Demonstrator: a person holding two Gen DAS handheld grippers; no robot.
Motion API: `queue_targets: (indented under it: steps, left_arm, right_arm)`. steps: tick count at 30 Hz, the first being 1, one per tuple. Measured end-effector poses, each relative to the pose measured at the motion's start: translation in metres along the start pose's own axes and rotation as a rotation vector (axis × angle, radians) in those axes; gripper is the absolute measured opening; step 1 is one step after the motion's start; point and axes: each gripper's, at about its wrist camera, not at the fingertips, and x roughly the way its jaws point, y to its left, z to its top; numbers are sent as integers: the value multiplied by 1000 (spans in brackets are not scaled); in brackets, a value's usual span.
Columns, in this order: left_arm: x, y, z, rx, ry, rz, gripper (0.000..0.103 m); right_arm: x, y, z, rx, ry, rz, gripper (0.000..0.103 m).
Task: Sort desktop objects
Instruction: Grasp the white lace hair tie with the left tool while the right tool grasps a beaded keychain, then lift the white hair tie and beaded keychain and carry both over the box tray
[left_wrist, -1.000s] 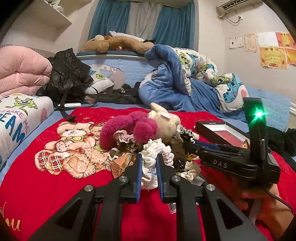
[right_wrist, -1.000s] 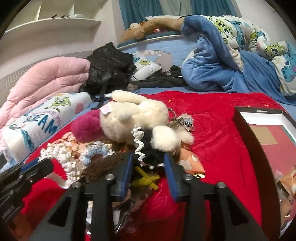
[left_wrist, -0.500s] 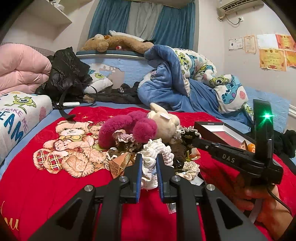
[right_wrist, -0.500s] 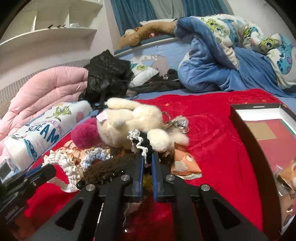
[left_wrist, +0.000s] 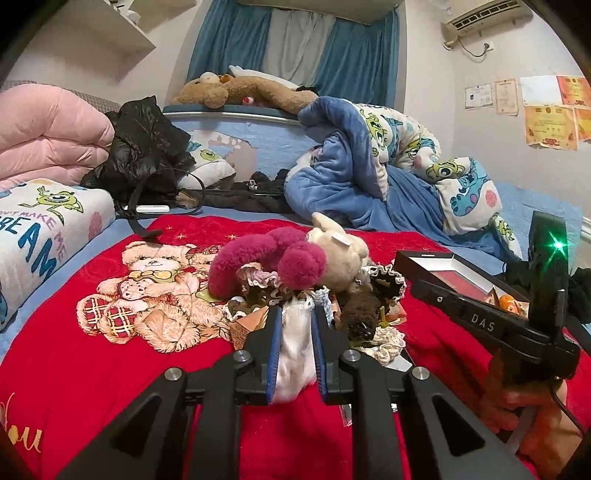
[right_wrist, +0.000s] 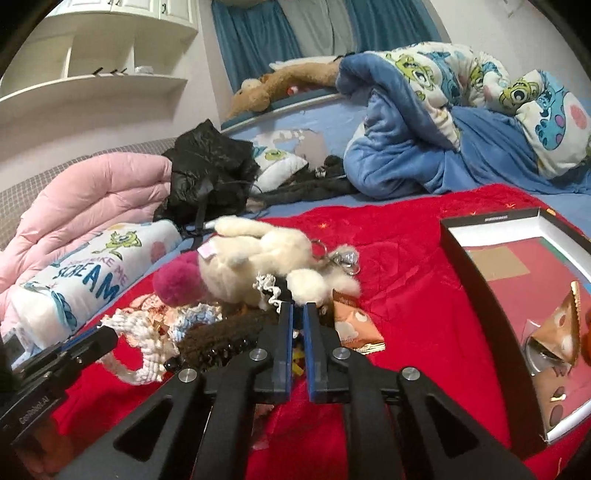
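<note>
The right gripper (right_wrist: 297, 308), open a second ago, has now closed its jaws on something dark in the pile (right_wrist: 236, 295) on the red blanket (right_wrist: 406, 258), near the box (right_wrist: 476, 291). The left gripper (left_wrist: 295, 314) still clamps a white crocheted scrunchie (left_wrist: 295, 332).

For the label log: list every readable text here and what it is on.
"DAS": right gripper body.
"GenRobot.AI": left gripper body.
"...MAKE ME SCREAM": pillow.
"...ou": red blanket.
Wall certificates, box rim print, snack packet: too small or blurred.
</note>
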Motion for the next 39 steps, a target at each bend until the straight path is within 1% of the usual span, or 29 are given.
queue_targets:
  steps: [2, 4, 6, 8, 10, 11, 12, 13, 14, 15, 18, 19, 21, 22, 24, 25, 28, 31, 33, 36, 39]
  left_arm:
    - [0, 0, 0, 2, -3, -1, 15]
    - [-1, -1, -1, 10, -7, -4, 15]
    - [0, -2, -1, 15, -5, -3, 15]
    - [2, -2, -1, 16, 5, -1, 15]
    - [5, -2, -1, 15, 20, 3, 16]
    - [8, -2, -1, 13, 38, 10, 17]
    - [12, -1, -1, 11, 59, 15, 28]
    - [15, -1, -2, 11, 77, 26, 46]
    - [20, -1, -3, 14, 104, 42, 51]
    - [25, -1, -4, 19, 128, 49, 51]
    - [35, -4, -7, 35, 180, 70, 59]
    - [39, -4, -8, 37, 198, 76, 59]
    - [45, -2, -10, 31, 230, 72, 59]
    - [48, -1, -11, 26, 245, 68, 59]
    - [56, 1, -14, 16, 287, 51, 58]
    - [59, 0, -15, 17, 308, 49, 50]
    - [67, -5, -19, 34, 349, 50, 32]
    - [65, -8, -20, 48, 345, 35, 23]
    - [63, -8, -20, 45, 333, 26, 20]
    - [58, -4, -18, 28, 304, 15, 18]
    - [47, -2, -15, 17, 258, 14, 18]
  right_arm:
    - [2, 2, 0, -14, 10, 22, 10]
    - [3, 7, -1, -34, 18, 27, 13]
    - [8, 11, -2, -55, 36, 29, 14]
    - [12, 12, -2, -64, 52, 30, 15]
    - [16, 11, -1, -63, 62, 30, 20]
    - [17, 10, 0, -62, 61, 29, 20]
    - [18, 9, 1, -58, 58, 20, 21]
    - [19, 7, 1, -52, 57, 20, 23]
    - [20, 6, 2, -47, 58, 20, 25]
    - [22, 4, 3, -40, 62, 19, 27]
    - [34, -1, 3, -22, 107, 23, 26]
    - [39, -2, 3, -15, 130, 31, 22]
    - [43, -5, 2, -6, 148, 32, 15]
    - [42, -6, 2, -1, 145, 37, 13]
    - [41, -7, 1, 7, 139, 41, 12]
    - [41, -8, 0, 10, 142, 38, 12]
    - [42, -8, 0, 15, 145, 25, 11]
    - [39, -10, 0, 25, 132, 34, 11]
    - [37, -12, 1, 33, 122, 37, 11]
    - [31, -14, 1, 49, 100, 47, 9]
    - [24, -12, 1, 44, 72, 52, 8]
